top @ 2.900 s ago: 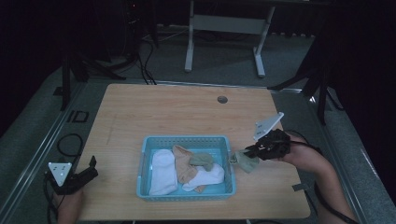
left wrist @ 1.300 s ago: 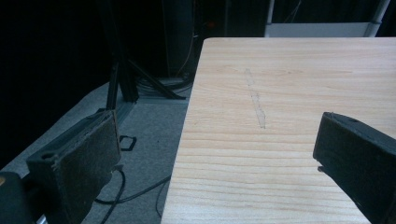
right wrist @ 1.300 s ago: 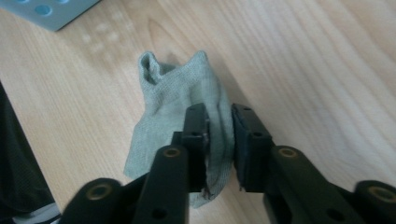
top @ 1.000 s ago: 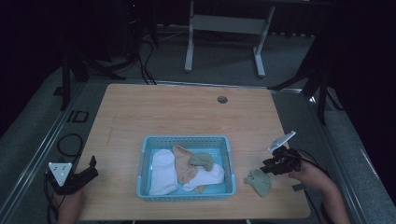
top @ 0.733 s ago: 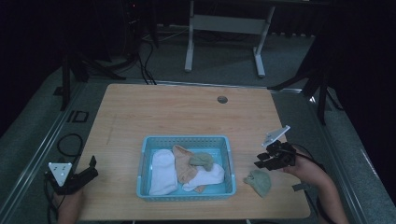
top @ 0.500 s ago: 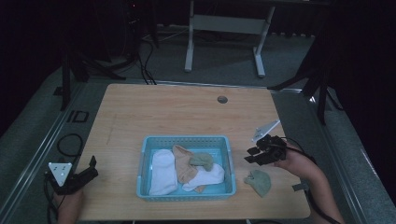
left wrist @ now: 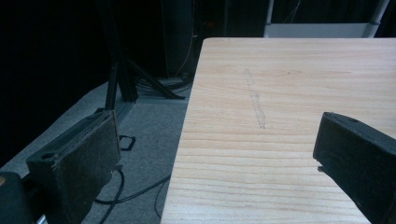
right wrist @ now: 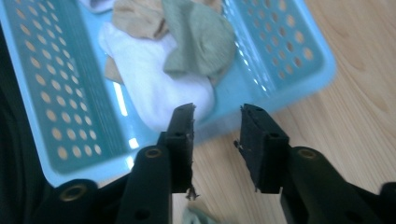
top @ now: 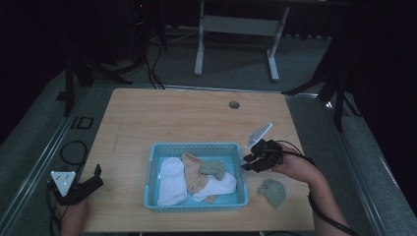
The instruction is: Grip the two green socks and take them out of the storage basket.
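In the blue basket [top: 196, 202], the soft, light green sock [top: 213, 168] is best pinched at its bunched top by the empty, narrowly parted right gripper [top: 250, 163].

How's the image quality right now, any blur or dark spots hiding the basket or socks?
High view: dim, surroundings black, but the blue basket and green sock on the table read clearly. Right gripper view: basket edge smeared by motion blur, right tool sharp. Left gripper view: sharp wood grain, dark floor.

Dim lab: bare wooden table [top: 196, 118], floor cables [top: 147, 59], metal stands [top: 236, 29].
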